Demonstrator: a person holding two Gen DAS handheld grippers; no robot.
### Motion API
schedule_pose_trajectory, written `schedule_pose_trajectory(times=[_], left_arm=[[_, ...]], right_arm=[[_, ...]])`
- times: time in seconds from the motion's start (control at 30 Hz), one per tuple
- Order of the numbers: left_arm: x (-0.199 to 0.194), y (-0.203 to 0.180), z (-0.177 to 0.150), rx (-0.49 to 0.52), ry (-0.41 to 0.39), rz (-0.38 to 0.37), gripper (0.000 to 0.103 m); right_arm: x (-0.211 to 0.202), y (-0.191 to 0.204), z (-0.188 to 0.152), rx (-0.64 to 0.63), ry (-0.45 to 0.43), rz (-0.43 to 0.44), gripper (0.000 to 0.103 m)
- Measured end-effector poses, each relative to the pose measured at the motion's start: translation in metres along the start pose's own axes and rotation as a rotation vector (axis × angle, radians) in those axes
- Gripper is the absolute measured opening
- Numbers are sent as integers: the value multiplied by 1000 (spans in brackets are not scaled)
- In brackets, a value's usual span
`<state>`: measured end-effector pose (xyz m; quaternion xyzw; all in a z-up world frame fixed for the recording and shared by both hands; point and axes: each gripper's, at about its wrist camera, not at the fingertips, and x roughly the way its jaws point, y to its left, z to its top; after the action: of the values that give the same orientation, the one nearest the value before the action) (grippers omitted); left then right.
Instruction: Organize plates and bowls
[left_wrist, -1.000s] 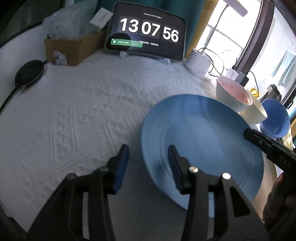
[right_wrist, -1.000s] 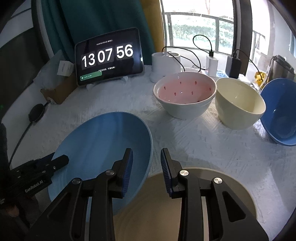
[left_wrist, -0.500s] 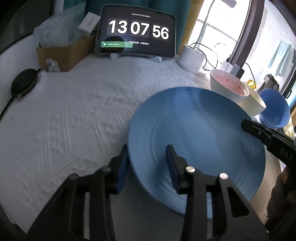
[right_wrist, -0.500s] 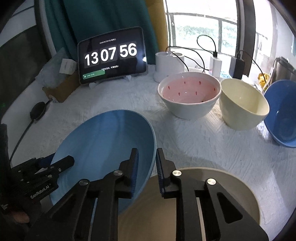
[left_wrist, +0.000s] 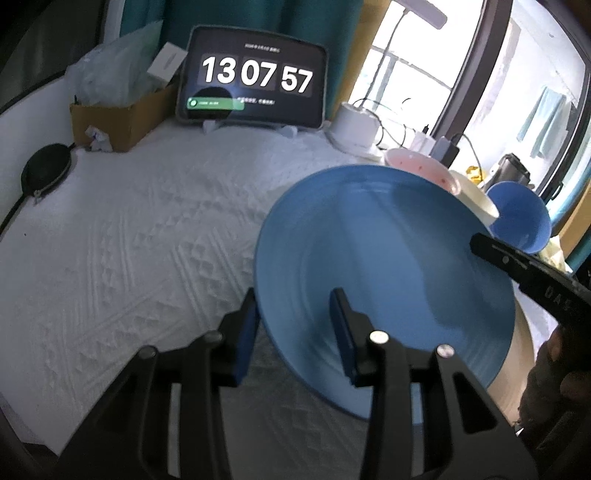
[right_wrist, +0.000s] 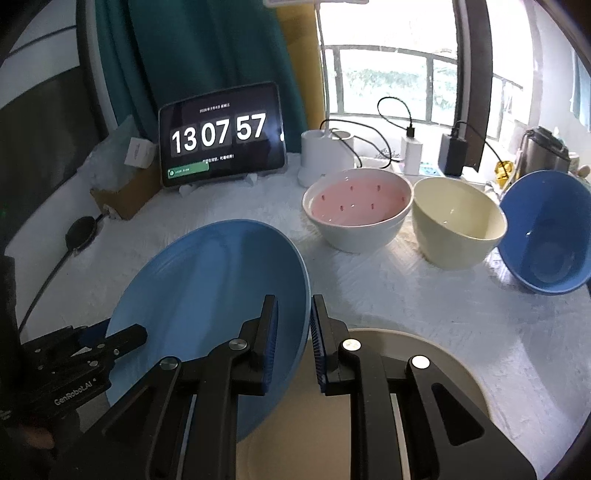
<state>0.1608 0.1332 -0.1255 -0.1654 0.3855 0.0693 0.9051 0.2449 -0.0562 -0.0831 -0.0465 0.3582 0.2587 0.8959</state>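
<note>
A large blue plate (left_wrist: 388, 266) is lifted and tilted above the white cloth; it also shows in the right wrist view (right_wrist: 214, 295). My right gripper (right_wrist: 293, 339) is shut on its right rim. My left gripper (left_wrist: 291, 332) straddles the plate's left rim with its jaws still apart; it appears at the lower left of the right wrist view (right_wrist: 110, 338). A beige plate (right_wrist: 413, 369) lies on the cloth under the right gripper, part hidden by the blue plate. A pink bowl (right_wrist: 356, 206), a cream bowl (right_wrist: 456, 221) and a blue bowl (right_wrist: 546, 236) stand in a row behind.
A tablet clock (right_wrist: 221, 136) stands at the back, with a cardboard box (left_wrist: 118, 114) and a black pouch (left_wrist: 46, 171) to its left. A white lamp base (right_wrist: 325, 151), chargers and cables sit by the window. White textured cloth (left_wrist: 147, 229) covers the table.
The right gripper closed onto the blue plate's rim and the plate tilted up off the cloth. The left gripper moved in around the plate's left rim.
</note>
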Motion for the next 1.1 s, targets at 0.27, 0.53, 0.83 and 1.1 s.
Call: schedule_pose_trajectory(times=[0.27,0.53,0.83,1.1], left_arm=[[-16,-19,-4,32,-22,-21,39],[-26,-47,-8,81,-24,-37,39],[-31,-82,-19,134,-24,-48,39],[-32,-107,-33,166,-8,-60,39]], right_arm=[[-22,-13,-7,23,-24,-9,19],[-45,-34,-15,60,-52,-23,19],[-66,-62,-30,103,-69,-36,19],[-81,-87,-47,135,-74,-50,19]])
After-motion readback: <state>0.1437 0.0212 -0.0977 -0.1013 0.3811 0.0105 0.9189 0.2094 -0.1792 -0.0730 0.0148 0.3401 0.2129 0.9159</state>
